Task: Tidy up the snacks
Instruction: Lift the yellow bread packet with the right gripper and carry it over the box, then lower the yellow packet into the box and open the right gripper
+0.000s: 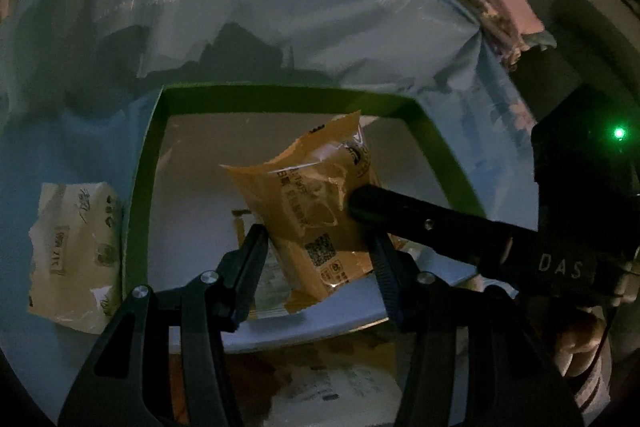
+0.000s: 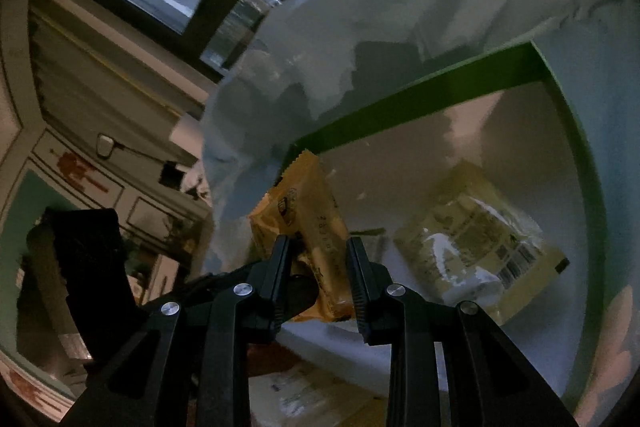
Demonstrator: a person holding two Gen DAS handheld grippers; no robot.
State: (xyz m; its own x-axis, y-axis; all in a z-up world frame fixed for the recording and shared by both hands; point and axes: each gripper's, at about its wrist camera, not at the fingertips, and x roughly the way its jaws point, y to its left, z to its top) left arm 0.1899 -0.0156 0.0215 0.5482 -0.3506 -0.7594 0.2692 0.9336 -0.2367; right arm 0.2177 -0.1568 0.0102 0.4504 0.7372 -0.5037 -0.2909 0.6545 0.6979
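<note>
Right now the relation that matters: the orange-brown crinkly foil snack packet [image 1: 316, 211] hangs over the open green-rimmed white box [image 1: 288, 98], its long axis running from the near edge up and away toward the far wall.

Going left to right w/ the box as landmark: left of the box, outside it on the pale blue cloth [image 1: 280, 7], lies a pale cream printed snack pouch [image 1: 74, 251], flat, apart from the green wall. Over the box's near-middle, the left tool [image 1: 320, 247] stands about half open w/ the packet's lower end between its fingers; I can't tell for sure if both pads press it. From the right the right tool [image 2: 318, 267] comes in low and is closed on the same packet, fingers narrow, pinching its side. So both tools are at the packet; neither is clearly nearer.

Inside the box, right of the packet, a pale yellow-cream plastic snack bag [image 2: 476, 247] lies flat on the floor. Judging by that, free floor is toward the box's left half & far wall; green walls ring it on the three sides in view, so the packet prob. needs lowering straight in, clear of the near edge.
</note>
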